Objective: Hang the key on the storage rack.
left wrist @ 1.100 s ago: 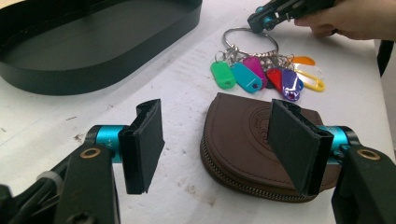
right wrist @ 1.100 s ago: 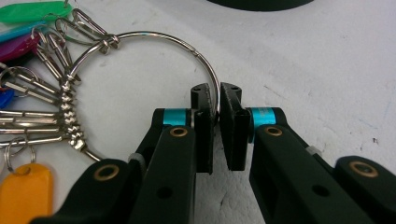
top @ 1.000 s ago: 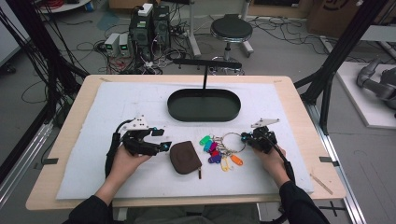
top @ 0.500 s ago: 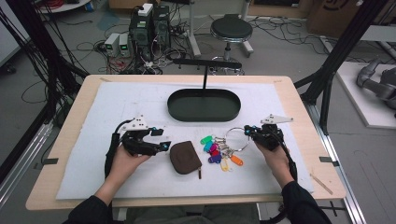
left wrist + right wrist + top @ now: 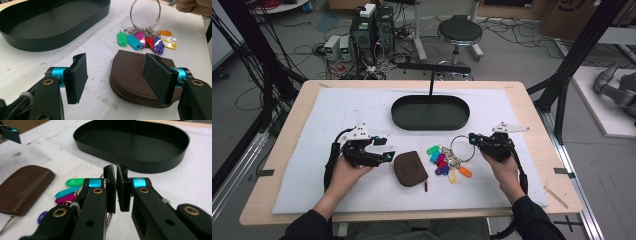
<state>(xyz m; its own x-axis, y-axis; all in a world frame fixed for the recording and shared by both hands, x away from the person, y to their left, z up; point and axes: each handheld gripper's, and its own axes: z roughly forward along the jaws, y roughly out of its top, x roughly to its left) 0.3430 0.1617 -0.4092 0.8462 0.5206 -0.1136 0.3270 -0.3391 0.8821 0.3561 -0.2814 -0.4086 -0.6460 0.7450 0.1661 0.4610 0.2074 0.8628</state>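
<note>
Pinching the key ring [image 5: 460, 148] between closed jaws, the right gripper [image 5: 475, 140] risks slippage: thin wire, hanging tags. Left gripper [image 5: 115, 75] stands apart, pouch [image 5: 135, 75] just ahead of it.

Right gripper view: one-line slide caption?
Right gripper shut on the key ring, coloured tags trailing left, black oval tray beyond.

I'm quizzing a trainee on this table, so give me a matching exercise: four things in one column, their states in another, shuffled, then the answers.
1. left gripper
2. right gripper
3. brown pouch
4. black tray

a. holds nothing inside
b. jaws wide apart
c. lies flat, zipped edge showing
d. shut on the key ring

Pairs: 1-b, 2-d, 3-c, 4-a
</note>
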